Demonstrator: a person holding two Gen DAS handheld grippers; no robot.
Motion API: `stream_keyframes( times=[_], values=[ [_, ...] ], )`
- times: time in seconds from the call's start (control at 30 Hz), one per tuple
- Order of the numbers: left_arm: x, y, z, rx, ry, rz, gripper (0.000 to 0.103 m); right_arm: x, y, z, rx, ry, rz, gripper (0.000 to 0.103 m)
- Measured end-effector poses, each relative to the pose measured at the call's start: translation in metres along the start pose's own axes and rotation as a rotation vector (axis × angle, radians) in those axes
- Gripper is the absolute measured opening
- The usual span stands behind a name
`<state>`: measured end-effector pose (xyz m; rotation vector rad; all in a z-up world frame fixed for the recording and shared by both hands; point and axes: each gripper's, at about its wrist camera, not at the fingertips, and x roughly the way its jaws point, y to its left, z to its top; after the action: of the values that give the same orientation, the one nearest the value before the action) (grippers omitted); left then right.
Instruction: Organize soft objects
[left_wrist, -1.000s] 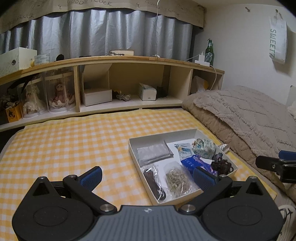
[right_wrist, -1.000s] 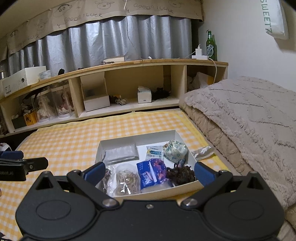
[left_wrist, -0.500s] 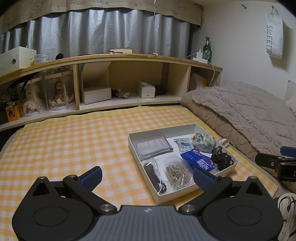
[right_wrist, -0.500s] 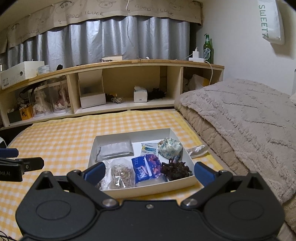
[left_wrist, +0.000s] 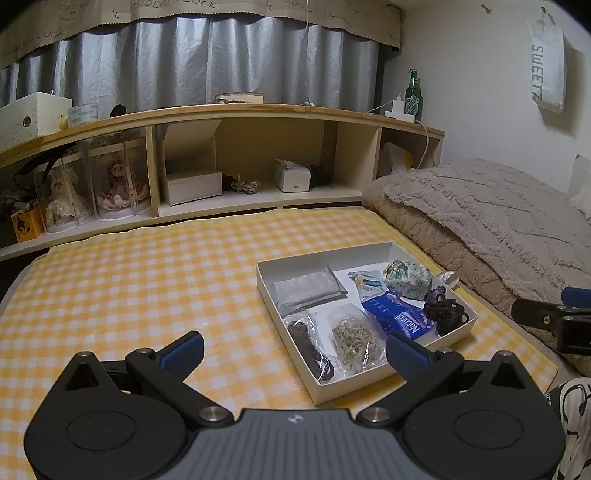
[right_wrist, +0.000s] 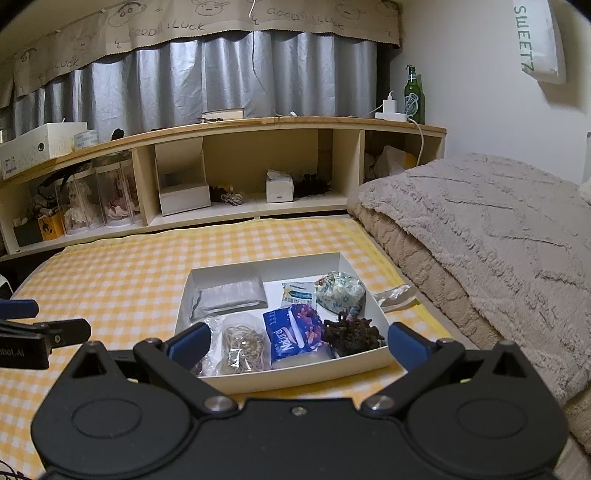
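A shallow white box (left_wrist: 266, 284) (right_wrist: 354, 363) lies on the yellow checked bedspread. It holds a grey folded pouch (left_wrist: 308, 290) (right_wrist: 231, 295), a blue tissue pack (left_wrist: 397, 319) (right_wrist: 293, 334), a floral cloth bundle (left_wrist: 408, 275) (right_wrist: 340, 291), a dark knitted piece (left_wrist: 445, 308) (right_wrist: 352, 334), a bag of rubber bands (left_wrist: 354, 338) (right_wrist: 245, 347), a bag with a dark item (left_wrist: 310, 347) and a small sachet (left_wrist: 367, 284) (right_wrist: 297, 291). My left gripper (left_wrist: 293, 354) is open and empty, left of and before the box. My right gripper (right_wrist: 295, 341) is open and empty, just before the box's near wall.
A clear wrapper (right_wrist: 393, 295) lies on the spread right of the box. A beige fleece blanket (right_wrist: 491, 240) is piled on the right. A wooden shelf (left_wrist: 229, 155) with boxes, dolls and a green bottle (left_wrist: 413, 96) runs along the back under grey curtains.
Both grippers have drawn back and risen a little from the box; it now sits farther away in both views. Both stay open and empty. Nothing in the box has moved.
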<state>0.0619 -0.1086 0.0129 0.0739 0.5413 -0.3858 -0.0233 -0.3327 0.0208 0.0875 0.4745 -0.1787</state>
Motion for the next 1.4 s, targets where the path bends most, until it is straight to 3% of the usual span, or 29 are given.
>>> stream_keyframes(
  times=[1.4],
  values=[
    [-0.0001,0.0035,-0.0003,-0.003,0.0,0.002,0.103,-0.0008,-0.0019,0.0005,0.005,-0.003,0.003,0.103]
  ],
)
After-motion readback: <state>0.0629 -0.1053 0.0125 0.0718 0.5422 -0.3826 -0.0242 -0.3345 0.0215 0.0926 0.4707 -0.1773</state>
